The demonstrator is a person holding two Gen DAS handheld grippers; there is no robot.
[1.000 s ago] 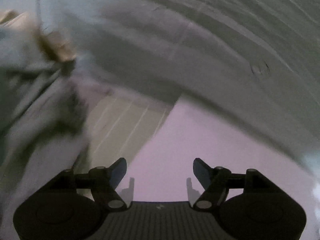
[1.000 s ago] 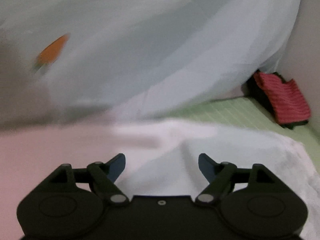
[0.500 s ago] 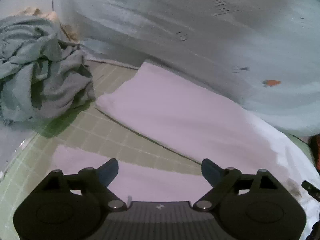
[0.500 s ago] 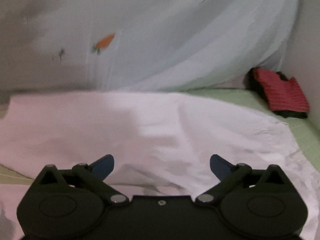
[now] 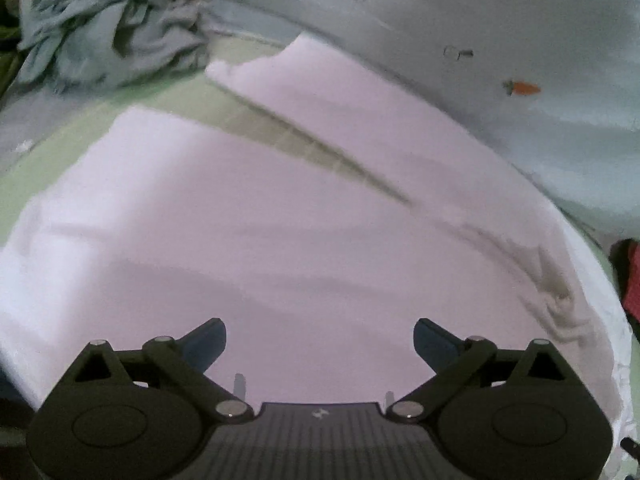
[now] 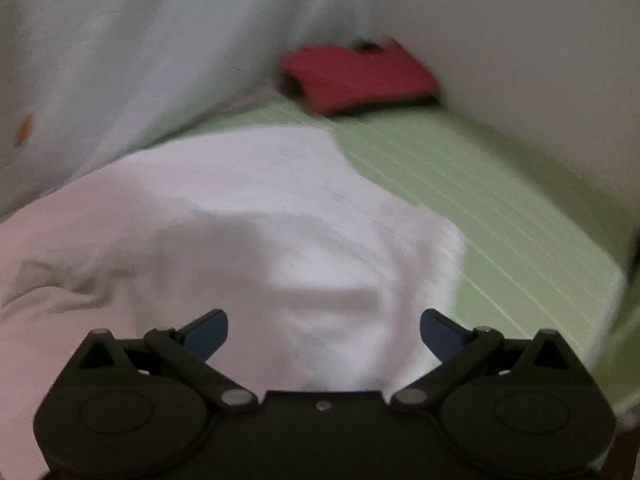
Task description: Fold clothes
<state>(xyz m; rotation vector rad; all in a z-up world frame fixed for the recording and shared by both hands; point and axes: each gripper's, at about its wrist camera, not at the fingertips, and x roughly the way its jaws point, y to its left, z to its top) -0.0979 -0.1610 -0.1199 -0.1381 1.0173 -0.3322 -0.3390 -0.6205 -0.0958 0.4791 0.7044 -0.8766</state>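
White cotton garment point(image 5: 280, 240), soft and pale, spread flat on a green gridded cutting mat point(image 6: 480, 200); looks like a pair of trousers, with two long panels splitting apart in a narrow V that shows the mat between them. Long axis running away from the left gripper point(image 5: 319, 340) toward a crumpled grey-blue cloth heap point(image 5: 108, 28) at the garment's far left end. Some wrinkling near the garment's right edge.

Left gripper poised just above the garment's near part, blue-tipped fingers point(image 5: 206, 338) spread wide, holding nothing. Right gripper point(image 6: 323, 332) likewise wide apart and empty, over the garment's right-hand end, with bare mat just beyond its right fingertip. Contact with the fabric not discernible for either.

Beyond the garment, a pale blue sheet with small orange carrot prints point(image 5: 520, 88) hanging as a backdrop. Folded red knitted item point(image 6: 356, 76) at the mat's far corner, well apart from the garment.

Judgement: garment directly ahead of and beneath both grippers; a fold would probably start with a pinch at an edge.
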